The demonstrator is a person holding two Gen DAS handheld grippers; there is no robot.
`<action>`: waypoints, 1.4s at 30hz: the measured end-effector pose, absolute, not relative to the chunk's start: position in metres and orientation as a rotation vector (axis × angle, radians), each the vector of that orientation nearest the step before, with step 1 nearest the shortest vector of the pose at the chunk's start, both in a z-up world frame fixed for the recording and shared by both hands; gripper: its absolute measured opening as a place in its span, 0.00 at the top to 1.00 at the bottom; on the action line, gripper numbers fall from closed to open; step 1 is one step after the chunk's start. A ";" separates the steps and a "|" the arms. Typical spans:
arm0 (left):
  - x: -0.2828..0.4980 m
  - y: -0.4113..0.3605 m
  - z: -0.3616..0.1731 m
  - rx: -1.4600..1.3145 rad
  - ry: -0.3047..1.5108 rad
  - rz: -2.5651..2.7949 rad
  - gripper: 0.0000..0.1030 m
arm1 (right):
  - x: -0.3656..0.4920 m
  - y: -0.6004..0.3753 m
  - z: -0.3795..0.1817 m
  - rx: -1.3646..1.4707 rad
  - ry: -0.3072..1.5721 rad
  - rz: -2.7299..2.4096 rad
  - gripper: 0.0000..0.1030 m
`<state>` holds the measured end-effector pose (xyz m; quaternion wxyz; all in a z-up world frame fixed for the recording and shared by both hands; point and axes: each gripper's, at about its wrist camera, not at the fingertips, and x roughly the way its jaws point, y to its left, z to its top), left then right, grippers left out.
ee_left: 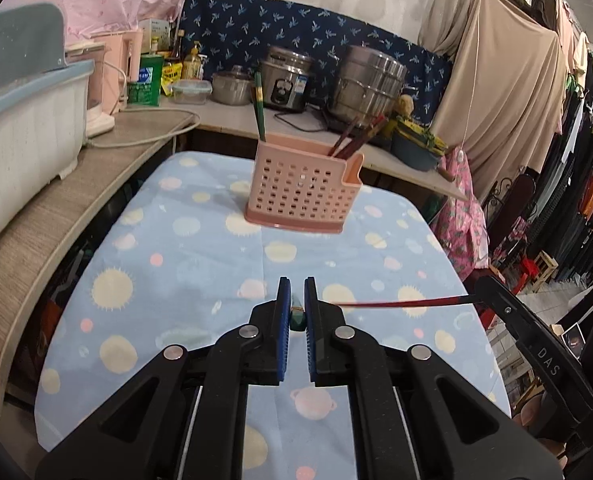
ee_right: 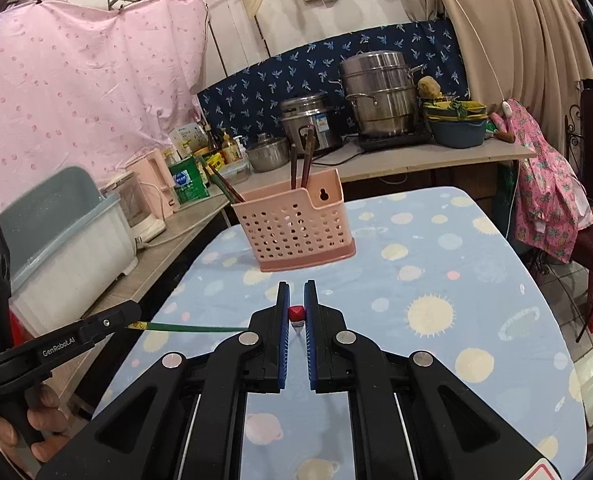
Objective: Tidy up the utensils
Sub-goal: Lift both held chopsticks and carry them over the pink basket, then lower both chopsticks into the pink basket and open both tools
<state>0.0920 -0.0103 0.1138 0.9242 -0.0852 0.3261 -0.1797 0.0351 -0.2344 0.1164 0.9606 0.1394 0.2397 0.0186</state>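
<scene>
Left gripper [ee_left: 297,304] clamped on a green chopstick [ee_right: 188,327], right gripper [ee_right: 296,306] clamped on a red chopstick [ee_left: 396,303], both held above the blue planet-print tablecloth [ee_left: 200,264], well short of the pink perforated utensil holder [ee_left: 302,196] already holding several chopsticks.

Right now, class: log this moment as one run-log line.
left gripper: shut on green chopstick | right gripper: shut on red chopstick | pink perforated plastic holder: upright on cloth

Matt perforated pink plastic holder [ee_left: 302,192] on soft printed cloth [ee_left: 200,264]; shiny steel pots [ee_left: 366,84] behind.
</scene>
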 end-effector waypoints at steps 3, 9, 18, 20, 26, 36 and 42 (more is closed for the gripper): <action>0.099 -0.012 0.124 -0.180 0.649 -0.372 0.94 | 0.043 -0.233 0.128 0.287 0.459 0.044 0.93; 0.110 -0.015 0.134 -0.187 0.631 -0.380 0.94 | 0.059 -0.234 0.138 0.313 0.440 0.059 0.93; 0.137 -0.015 0.152 -0.205 0.610 -0.392 0.94 | 0.081 -0.243 0.146 0.351 0.429 0.062 0.93; 0.145 -0.015 0.160 -0.208 0.596 -0.392 0.94 | 0.088 -0.248 0.152 0.366 0.415 0.059 0.93; 0.174 -0.013 0.199 -0.221 0.526 -0.389 0.94 | 0.119 -0.263 0.182 0.393 0.359 0.065 0.93; 0.224 -0.016 0.266 -0.234 0.319 -0.323 0.94 | 0.193 -0.276 0.238 0.422 0.240 0.055 0.93; 0.263 -0.023 0.284 -0.256 0.254 -0.285 0.94 | 0.246 -0.284 0.249 0.453 0.219 0.023 0.93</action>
